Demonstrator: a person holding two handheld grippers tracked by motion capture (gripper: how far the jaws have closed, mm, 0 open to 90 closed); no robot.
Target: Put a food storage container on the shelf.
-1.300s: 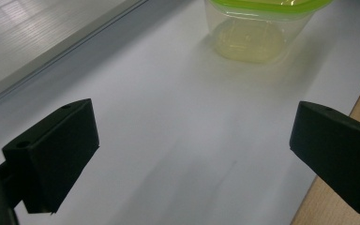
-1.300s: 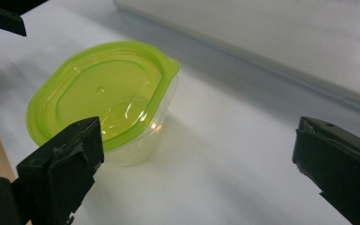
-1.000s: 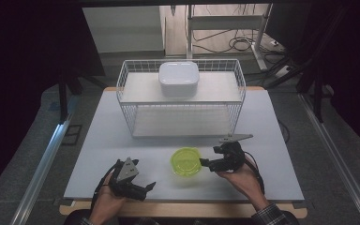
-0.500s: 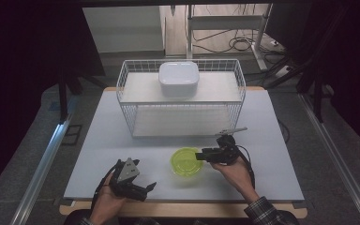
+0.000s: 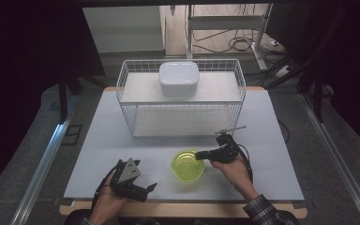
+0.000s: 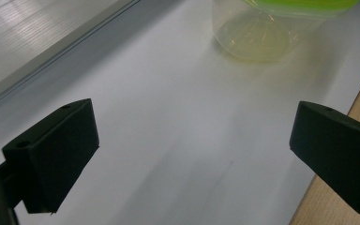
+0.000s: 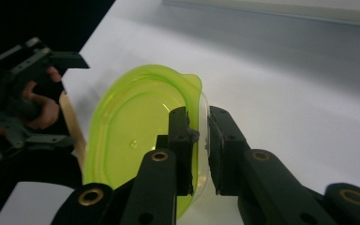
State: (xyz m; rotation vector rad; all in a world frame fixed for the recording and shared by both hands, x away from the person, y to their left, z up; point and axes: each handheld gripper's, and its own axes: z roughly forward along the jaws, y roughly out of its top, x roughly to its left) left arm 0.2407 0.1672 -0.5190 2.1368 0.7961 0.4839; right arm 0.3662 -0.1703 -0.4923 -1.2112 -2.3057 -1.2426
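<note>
Left gripper (image 5: 143,189) showing black jaws, grey three-cornered plate; right gripper (image 7: 198,140) showing brass-ringed pivots, black cable (image 5: 246,157); plaid sleeve (image 5: 262,212) covering right forearm.

No text, label, brand or number can be read anywhere.

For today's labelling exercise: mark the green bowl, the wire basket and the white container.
green bowl (image 5: 186,168), high view, on its inner floor.
wire basket (image 5: 126,117), high view, on its front left wire wall.
white container (image 5: 178,75), high view, on the middle of its lid.
</note>
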